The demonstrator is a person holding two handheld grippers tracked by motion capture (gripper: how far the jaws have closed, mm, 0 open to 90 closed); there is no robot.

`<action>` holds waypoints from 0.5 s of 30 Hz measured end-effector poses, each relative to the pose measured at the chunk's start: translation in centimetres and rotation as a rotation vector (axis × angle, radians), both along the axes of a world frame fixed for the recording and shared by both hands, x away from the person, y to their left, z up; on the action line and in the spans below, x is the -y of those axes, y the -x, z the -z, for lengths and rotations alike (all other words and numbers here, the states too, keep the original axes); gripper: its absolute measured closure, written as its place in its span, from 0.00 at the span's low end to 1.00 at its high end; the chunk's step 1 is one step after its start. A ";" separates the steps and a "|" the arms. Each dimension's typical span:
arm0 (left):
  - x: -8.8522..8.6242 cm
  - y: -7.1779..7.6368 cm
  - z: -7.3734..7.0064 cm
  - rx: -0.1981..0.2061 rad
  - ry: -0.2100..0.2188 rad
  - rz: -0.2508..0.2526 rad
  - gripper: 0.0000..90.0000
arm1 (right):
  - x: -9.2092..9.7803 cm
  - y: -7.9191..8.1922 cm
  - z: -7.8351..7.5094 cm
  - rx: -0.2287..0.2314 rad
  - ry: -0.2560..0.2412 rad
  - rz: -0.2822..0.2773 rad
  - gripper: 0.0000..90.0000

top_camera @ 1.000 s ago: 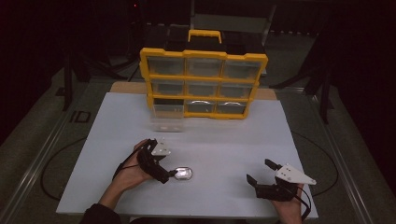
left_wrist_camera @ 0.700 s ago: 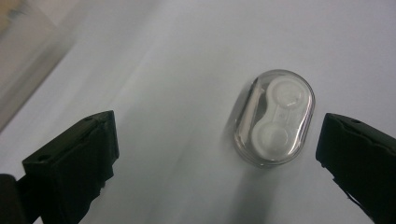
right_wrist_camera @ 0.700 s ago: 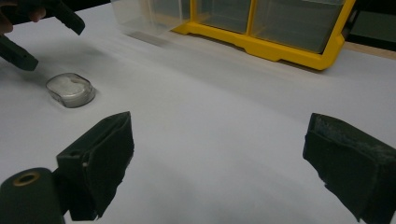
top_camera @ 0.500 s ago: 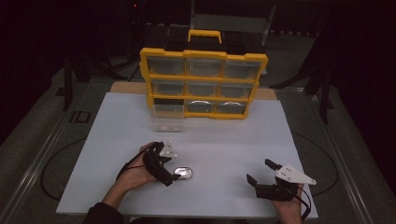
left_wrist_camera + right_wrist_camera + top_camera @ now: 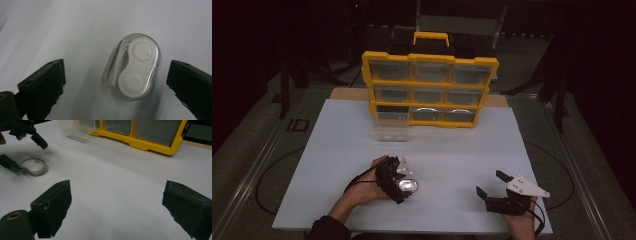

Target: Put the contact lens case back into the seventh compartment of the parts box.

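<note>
The left gripper (image 5: 115, 82) hangs over the small clear plastic oval case (image 5: 133, 67) with its fingers (image 5: 42, 82) spread wide, one on each side and neither touching, which reads as lining up for a pinch across the case's narrow width. The case lies flat on the white worktop (image 5: 452, 150), in the near left part, well apart from the yellow plastic organiser with clear drawers (image 5: 430, 90) that stands upright at the far edge. One clear drawer (image 5: 391, 126) sits pulled out at the organiser's lower left (probably where the case belongs, though that is only a guess).

The right gripper (image 5: 496, 187) rests low at the near right of the worktop, its fingers spread too and holding nothing, apparently parked out of the way while the left does the work.

The case is see-through, with rounded ends and a glossy lid that catches the light. Inside lie a white figure-of-eight piece with two round caps and a slim pale stick along one side
</note>
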State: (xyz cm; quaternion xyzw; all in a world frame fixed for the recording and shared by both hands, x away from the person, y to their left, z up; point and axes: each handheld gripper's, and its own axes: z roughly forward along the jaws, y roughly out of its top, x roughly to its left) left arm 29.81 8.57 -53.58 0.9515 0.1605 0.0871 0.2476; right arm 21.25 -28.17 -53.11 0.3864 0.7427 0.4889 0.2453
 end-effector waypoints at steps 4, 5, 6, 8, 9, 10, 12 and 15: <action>0.4 0.0 0.2 0.013 -0.007 0.001 0.13 | 0.0 0.0 0.0 0.000 0.001 0.001 0.09; 0.4 0.0 0.2 0.006 -0.003 0.007 0.18 | 0.0 0.0 0.0 0.000 0.001 -0.001 0.09; 0.4 -0.1 0.3 0.001 -0.008 0.017 0.18 | 0.0 0.0 0.0 0.000 0.001 -0.001 0.09; 0.6 -0.1 0.4 -0.010 -0.010 0.035 0.26 | 0.0 0.0 0.0 0.000 -0.001 -0.003 0.09; 0.7 -0.2 0.5 -0.016 -0.015 0.043 0.31 | 0.0 0.0 0.0 0.000 -0.001 -0.003 0.09; 0.7 -0.2 0.4 -0.028 -0.011 0.048 0.34 | 0.0 0.0 0.0 -0.001 0.001 -0.001 0.09; 0.6 -0.3 0.4 -0.053 -0.001 0.069 0.42 | 0.0 0.0 0.0 0.001 0.000 -0.002 0.09; 0.4 -0.4 0.5 -0.078 0.016 0.078 0.51 | 0.0 0.0 0.0 0.000 0.000 -0.002 0.09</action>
